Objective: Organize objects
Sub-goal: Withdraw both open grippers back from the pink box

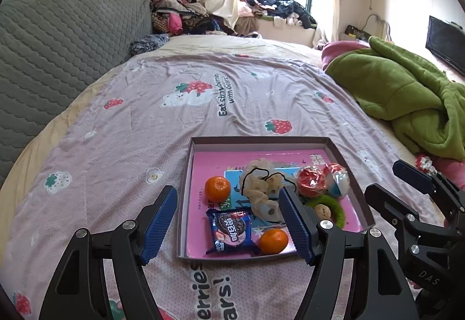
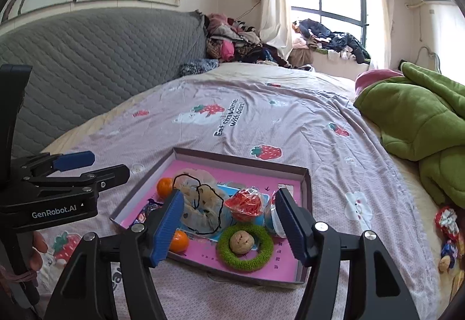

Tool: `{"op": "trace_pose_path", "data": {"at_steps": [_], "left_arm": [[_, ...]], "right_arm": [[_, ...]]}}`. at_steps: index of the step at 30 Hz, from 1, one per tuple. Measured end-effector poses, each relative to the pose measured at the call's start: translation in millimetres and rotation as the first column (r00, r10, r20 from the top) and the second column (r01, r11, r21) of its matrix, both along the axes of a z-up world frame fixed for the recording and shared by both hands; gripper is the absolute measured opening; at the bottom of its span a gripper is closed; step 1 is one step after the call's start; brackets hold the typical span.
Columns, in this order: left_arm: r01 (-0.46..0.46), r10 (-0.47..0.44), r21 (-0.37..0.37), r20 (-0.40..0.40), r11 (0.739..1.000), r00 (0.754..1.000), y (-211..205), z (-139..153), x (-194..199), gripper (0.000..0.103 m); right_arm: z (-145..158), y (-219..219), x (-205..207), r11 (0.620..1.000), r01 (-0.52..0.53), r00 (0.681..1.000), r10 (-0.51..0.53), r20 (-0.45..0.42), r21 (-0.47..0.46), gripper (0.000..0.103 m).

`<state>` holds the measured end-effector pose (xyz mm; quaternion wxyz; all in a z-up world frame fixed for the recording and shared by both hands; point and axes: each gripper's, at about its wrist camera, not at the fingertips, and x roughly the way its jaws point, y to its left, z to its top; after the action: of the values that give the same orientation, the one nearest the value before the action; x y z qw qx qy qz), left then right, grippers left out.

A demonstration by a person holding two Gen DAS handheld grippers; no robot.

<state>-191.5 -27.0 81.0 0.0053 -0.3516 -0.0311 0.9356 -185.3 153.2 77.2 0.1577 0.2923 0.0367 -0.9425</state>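
A shallow box lid (image 1: 187, 174) (image 2: 306, 186) with a pink bottom lies on the bed. Inside it are two tangerines (image 1: 217, 188) (image 1: 273, 241) (image 2: 164, 186), a blue cookie packet (image 1: 231, 231), a pale scrunchie with a black cord (image 1: 258, 186) (image 2: 200, 203), a red-wrapped sweet (image 1: 310, 180) (image 2: 245, 203), a blue and white capsule (image 1: 338, 181), and a green ring (image 2: 247, 245) around a walnut (image 2: 240, 238). My left gripper (image 1: 229, 228) hangs open above the lid's near left side, nothing between its pads. My right gripper (image 2: 229, 228) hangs open above the lid's near edge, holding nothing.
The bed sheet (image 1: 174, 122) is lilac with strawberry prints. A green blanket (image 1: 407, 99) (image 2: 415, 122) is bunched at the right. Several wrapped snacks (image 2: 449, 235) lie on the sheet at the right. A grey quilted headboard (image 1: 58, 43) stands at the left. Clothes are piled by the window.
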Motion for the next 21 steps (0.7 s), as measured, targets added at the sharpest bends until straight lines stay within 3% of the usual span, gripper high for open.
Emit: {"op": "trace_pose_path", "data": {"at_steps": [21], "left_arm": [[-0.011,0.010,-0.026,-0.072,1.000,0.997,-2,17,66,0.075]], "right_arm": [[31,33,44,0.992,0.059,0.996,-0.065,-0.059,-0.111,0.072]]}}
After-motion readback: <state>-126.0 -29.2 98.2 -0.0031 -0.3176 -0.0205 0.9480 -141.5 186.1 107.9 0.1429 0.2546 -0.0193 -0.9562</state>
